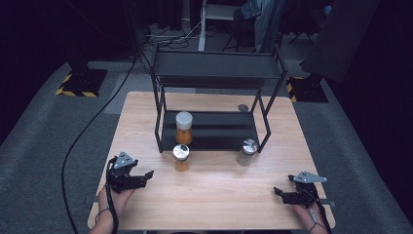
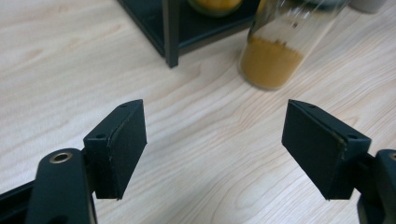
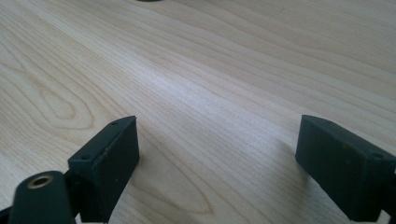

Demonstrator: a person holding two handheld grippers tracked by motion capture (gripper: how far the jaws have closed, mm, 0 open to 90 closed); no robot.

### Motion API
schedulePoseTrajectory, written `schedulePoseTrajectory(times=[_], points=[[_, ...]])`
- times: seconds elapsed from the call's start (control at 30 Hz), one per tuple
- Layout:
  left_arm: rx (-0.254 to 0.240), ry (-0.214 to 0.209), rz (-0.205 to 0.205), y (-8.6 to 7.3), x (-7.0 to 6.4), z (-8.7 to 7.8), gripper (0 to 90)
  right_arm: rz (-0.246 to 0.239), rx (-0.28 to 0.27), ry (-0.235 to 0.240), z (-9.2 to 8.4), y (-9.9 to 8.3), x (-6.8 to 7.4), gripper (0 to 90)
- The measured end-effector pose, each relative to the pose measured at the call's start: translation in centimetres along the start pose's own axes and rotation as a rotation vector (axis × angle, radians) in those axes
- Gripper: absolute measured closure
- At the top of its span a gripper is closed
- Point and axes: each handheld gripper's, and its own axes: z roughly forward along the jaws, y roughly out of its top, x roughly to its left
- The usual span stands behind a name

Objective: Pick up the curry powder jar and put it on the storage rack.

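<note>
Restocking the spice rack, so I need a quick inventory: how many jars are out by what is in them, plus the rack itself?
Jars with orange powder: 2, one on the rack's lower shelf and one on the table in front of it
Jars with pale contents: 1
Black two-shelf rack: 1
Total: 4

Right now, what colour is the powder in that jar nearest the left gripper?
Orange-yellow powder in the jar, clearest in the left gripper view.

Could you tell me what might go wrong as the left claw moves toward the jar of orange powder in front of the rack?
1. The jar of orange powder is tall and narrow; a nudge from the open left claw could tip it.
2. It stands close to the black rack's front leg, which a jaw could clip.
3. The glass may slip in a loose grip.
</note>
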Motion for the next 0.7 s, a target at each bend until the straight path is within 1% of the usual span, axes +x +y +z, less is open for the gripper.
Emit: schedulePoseTrajectory(times=[0.07, 0.13, 0.3, 0.47, 0.6, 0.7], points=[[0.023, -0.007, -0.005, -0.2, 0.3, 0.4, 22.2, 0.001, 0.000, 0.000, 0.0, 0.0, 0.0, 13.5], [0.037, -0.004, -0.007, -0.6, 0.4, 0.6, 22.2, 0.001, 0.000, 0.000, 0.0, 0.0, 0.0, 13.5], [0.052, 0.008, -0.023, -1.5, 0.8, 1.0, 21.4, 0.001, 0.000, -0.001, 0.0, 0.0, 0.0, 13.5], [0.076, 0.023, -0.027, -2.2, 0.9, 1.4, 20.8, 0.001, 0.000, -0.001, 0.0, 0.0, 0.0, 13.5], [0.098, 0.031, -0.011, -2.6, 0.8, 1.8, 19.6, 0.003, 0.000, -0.002, 0.0, 0.0, 0.1, 13.5], [0.088, 0.044, -0.005, -3.1, 0.5, 2.0, 17.8, 0.004, 0.000, -0.004, 0.0, 0.0, 0.1, 13.4]])
